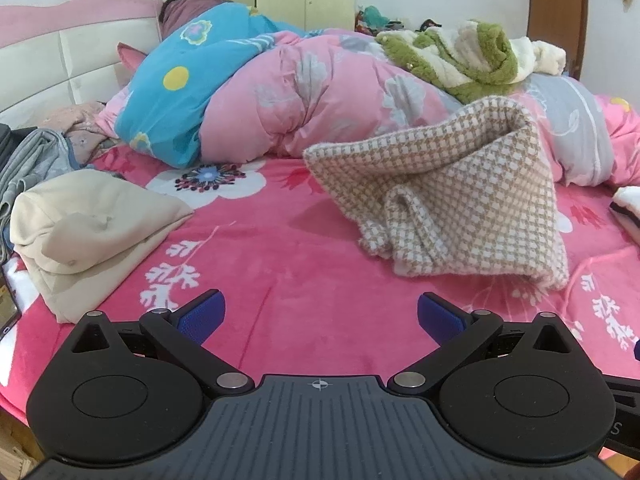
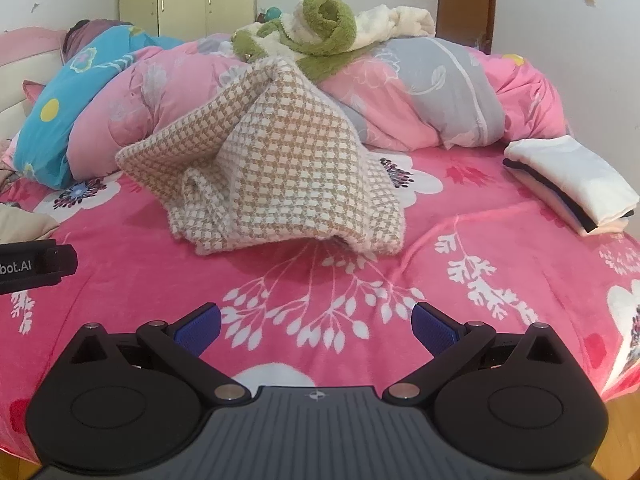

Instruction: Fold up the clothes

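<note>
A brown-and-white houndstooth garment [image 1: 472,200] [image 2: 288,168] lies crumpled on the pink flowered bedspread [image 1: 280,260] [image 2: 160,260], its far end propped against the rolled quilt. My left gripper [image 1: 320,314] is open over the bedspread, short of the garment and a little to its left, with nothing between its blue pads [image 1: 200,316]. My right gripper [image 2: 316,322] is open too, in front of the garment's near edge, and holds nothing. The left gripper's black side [image 2: 36,268] shows at the left edge of the right wrist view.
A folded beige garment [image 1: 92,232] lies at the left, with grey cloth [image 1: 32,160] behind it. A folded white and dark stack [image 2: 572,184] sits at the right. A rolled pink and blue quilt [image 1: 280,104] [image 2: 420,96] with a green-and-white fleece [image 1: 472,56] [image 2: 320,32] on top fills the back.
</note>
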A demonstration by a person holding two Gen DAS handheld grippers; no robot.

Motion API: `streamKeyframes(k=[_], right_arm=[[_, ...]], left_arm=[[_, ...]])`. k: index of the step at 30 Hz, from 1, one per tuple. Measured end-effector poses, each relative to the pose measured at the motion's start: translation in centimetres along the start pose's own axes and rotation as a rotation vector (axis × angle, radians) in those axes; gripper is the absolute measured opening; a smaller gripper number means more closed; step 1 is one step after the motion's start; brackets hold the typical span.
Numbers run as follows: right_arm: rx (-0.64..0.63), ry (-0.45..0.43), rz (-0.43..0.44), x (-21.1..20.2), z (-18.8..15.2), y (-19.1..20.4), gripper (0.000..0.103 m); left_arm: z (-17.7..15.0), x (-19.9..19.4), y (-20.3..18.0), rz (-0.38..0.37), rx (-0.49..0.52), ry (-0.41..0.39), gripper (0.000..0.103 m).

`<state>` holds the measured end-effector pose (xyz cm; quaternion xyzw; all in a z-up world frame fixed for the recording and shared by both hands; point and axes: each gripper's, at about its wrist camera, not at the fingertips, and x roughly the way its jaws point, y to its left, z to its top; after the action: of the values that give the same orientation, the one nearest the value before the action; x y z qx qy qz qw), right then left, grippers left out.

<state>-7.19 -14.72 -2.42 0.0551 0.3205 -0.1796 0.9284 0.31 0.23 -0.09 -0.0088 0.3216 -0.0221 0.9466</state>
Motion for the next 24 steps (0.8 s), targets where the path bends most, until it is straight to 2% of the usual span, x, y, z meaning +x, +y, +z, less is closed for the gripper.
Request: streamKeyframes(k=[7,10,15,19,24], right_arm=[[0.005,-0.002,0.0,0.17,-0.02,-0.08,0.103],[0.007,-0.003,0.001,0.24,-0.02,-0.11,0.103],[0.0,0.001,-0.009,0.36,0.06,0.07,0.103],[0.006,0.003,-0.007,0.23,-0.1,-0.31,0.103],[0.007,0.011,-0.007,0.41,0.13,-0.17,0.103]], left_arm=[[0.04,0.5,0.21,0.014,-0.008,0.026,0.103],[-0.32,0.32,0.09,0.047,0.015,0.01,0.103],[-0.26,0.05,0.1,0.043,-0.007,0.005,0.103],[-0.31,-0.32,-0.45,0.065,0.032,-0.042,0.103],[-0.25,-0.02,-0.54,0.057,0.031,-0.029,0.103]])
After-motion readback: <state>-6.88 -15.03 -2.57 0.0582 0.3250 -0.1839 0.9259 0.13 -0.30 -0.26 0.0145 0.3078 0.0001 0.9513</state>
